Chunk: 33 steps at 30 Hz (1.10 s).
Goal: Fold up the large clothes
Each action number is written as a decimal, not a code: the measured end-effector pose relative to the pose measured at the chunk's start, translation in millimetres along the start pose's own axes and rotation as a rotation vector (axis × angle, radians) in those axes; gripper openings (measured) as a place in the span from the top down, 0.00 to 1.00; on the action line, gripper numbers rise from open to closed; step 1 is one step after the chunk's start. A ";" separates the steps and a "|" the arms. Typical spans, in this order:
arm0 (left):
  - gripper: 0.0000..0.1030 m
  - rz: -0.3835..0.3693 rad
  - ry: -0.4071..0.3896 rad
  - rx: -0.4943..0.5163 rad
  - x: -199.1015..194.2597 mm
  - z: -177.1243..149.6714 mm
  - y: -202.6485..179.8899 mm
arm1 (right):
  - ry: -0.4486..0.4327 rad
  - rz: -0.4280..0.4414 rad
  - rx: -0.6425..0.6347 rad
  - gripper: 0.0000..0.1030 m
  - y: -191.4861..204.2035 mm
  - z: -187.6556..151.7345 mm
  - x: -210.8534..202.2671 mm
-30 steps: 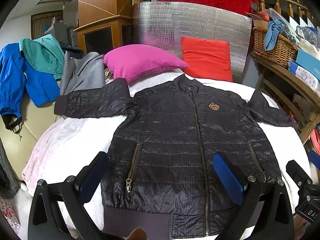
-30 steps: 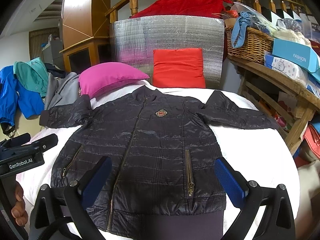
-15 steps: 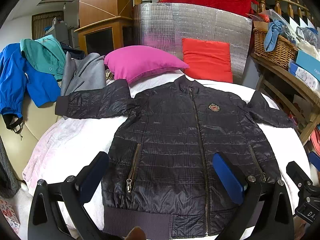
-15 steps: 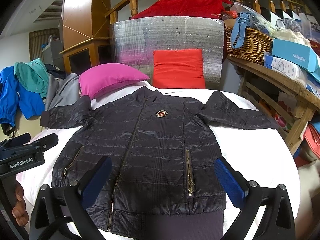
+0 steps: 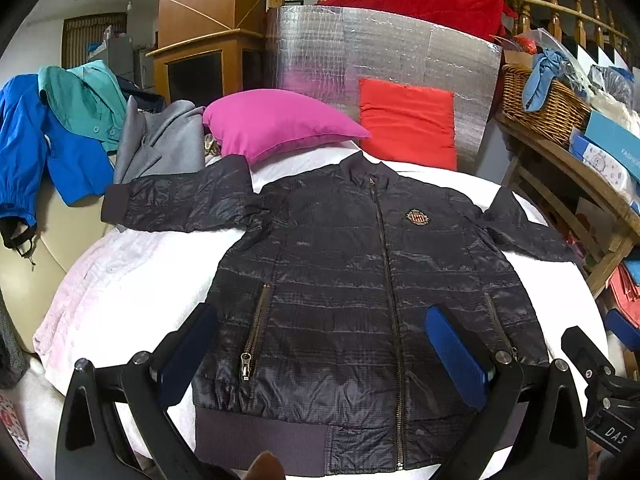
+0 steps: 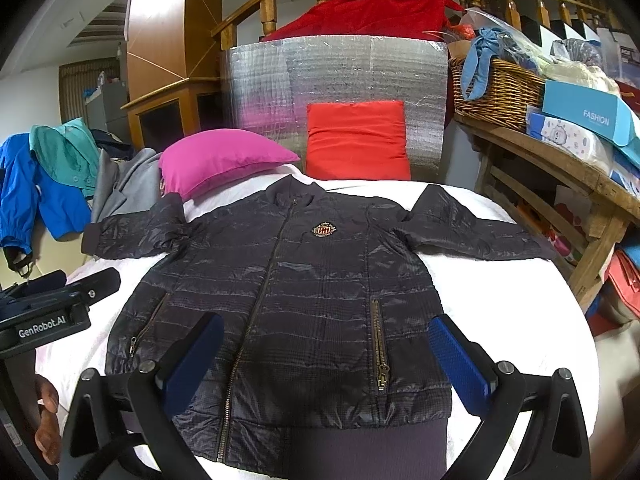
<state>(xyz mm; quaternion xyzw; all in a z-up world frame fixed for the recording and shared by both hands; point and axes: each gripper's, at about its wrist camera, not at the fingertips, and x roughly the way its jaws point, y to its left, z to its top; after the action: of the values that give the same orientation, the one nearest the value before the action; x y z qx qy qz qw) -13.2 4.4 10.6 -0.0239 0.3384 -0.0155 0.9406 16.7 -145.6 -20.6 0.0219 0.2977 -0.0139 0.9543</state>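
Through the left wrist camera I see my left gripper (image 5: 320, 344) spread wide, its blue pads holding nothing, hovering over the hem of the black quilted zip-up jacket (image 5: 360, 280), which lies flat with sleeves out on the white-covered bed (image 5: 132, 280). Through the right wrist camera, my right gripper (image 6: 326, 354) is equally wide apart and empty above the same hem.

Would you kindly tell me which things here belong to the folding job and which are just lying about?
Job: jacket, left gripper, right gripper, both open above its hem.

Lying about: pink pillow, red cushion, basket, blue coat, grey coat.
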 end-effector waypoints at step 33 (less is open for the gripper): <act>0.00 0.022 0.040 0.020 6.2 -8.9 2.2 | 0.004 0.009 -0.005 0.00 6.2 -1.9 0.0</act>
<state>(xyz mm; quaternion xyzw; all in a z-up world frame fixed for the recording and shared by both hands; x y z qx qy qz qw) -14.1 6.1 -0.3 -0.0107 0.3570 -0.0090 0.9340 15.9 -139.3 -22.0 0.0209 0.2993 -0.0086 0.9539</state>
